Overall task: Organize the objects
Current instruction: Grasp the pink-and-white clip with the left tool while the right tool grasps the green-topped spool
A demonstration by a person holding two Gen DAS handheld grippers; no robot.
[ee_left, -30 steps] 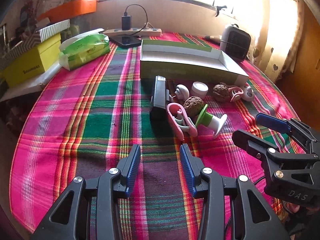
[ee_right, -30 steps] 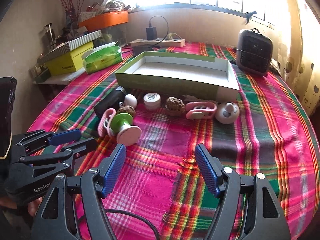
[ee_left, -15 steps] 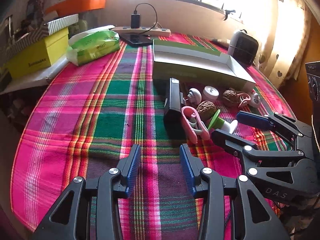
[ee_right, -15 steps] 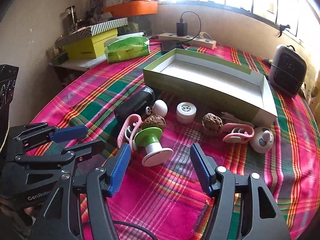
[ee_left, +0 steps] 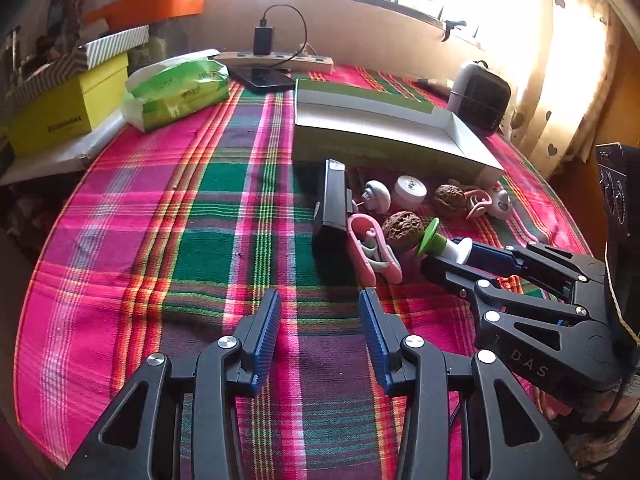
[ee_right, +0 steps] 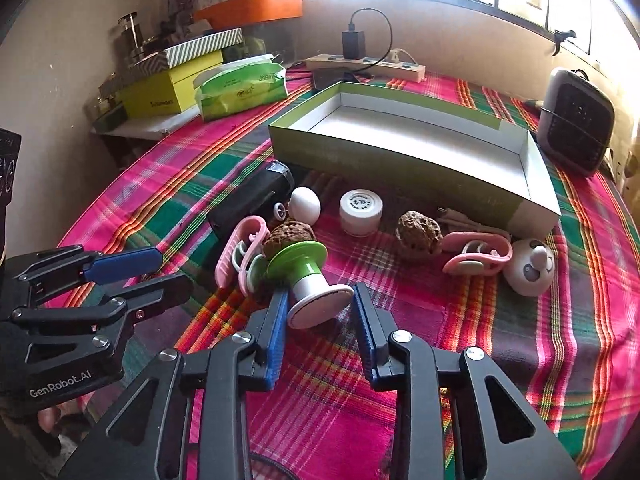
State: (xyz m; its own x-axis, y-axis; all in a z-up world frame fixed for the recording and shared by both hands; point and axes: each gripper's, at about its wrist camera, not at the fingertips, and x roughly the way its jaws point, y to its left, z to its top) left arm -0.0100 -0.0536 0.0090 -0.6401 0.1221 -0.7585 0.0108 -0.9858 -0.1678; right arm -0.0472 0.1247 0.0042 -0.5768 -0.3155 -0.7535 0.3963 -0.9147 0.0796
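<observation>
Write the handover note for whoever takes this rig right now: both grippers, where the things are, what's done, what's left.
Right gripper: jaws closing around the white base of the green-and-white stamp, lying on the cloth.
Left gripper: open, empty, over bare cloth.
Box: nothing in it.
In front of it: black case, two walnuts, white jar, pink clips.
Done: nothing boxed. Left: everything.

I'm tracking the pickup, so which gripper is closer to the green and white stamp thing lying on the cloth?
Right. The right gripper has its closing jaws around the green and white stamp's white end; the left gripper hovers open over bare cloth, off to its side.
</observation>
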